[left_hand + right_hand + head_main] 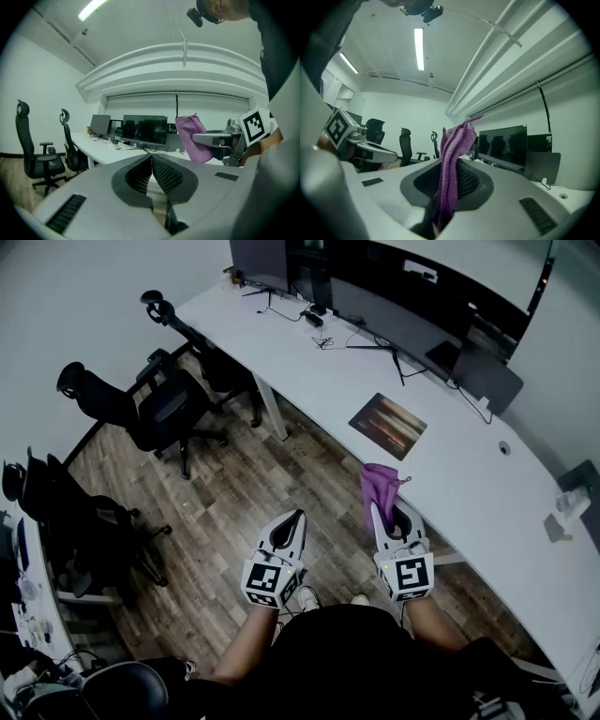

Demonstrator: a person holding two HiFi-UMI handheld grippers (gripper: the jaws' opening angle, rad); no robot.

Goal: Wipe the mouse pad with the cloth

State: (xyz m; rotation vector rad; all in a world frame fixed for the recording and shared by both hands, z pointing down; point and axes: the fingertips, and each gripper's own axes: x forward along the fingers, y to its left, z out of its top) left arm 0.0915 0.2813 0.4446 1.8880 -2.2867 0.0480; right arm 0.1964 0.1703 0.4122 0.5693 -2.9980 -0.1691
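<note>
Purple cloth (pixel 453 154), bunched in a narrow upright fold, is clamped between the jaws of your right gripper (pixel 449 180), held near the front edge of the desk. Your left gripper (pixel 153 164) has its jaws pressed together on nothing. Farther off, the dark rectangular mouse pad with orange streaks (pixel 388 425) lies flat on the long white desk (pixel 487 493), well apart from the cloth. Risks: your grip takes only a thin fold, so dragging may pull it free; the unsteadied pad may slide with your stroke.

left gripper (pixel 298 517): white shell, dark jaws | right gripper (pixel 379 514): same | marker cubes (pixel 265 579): black-white squares | top (pixel 337 652): seemingly black
</note>
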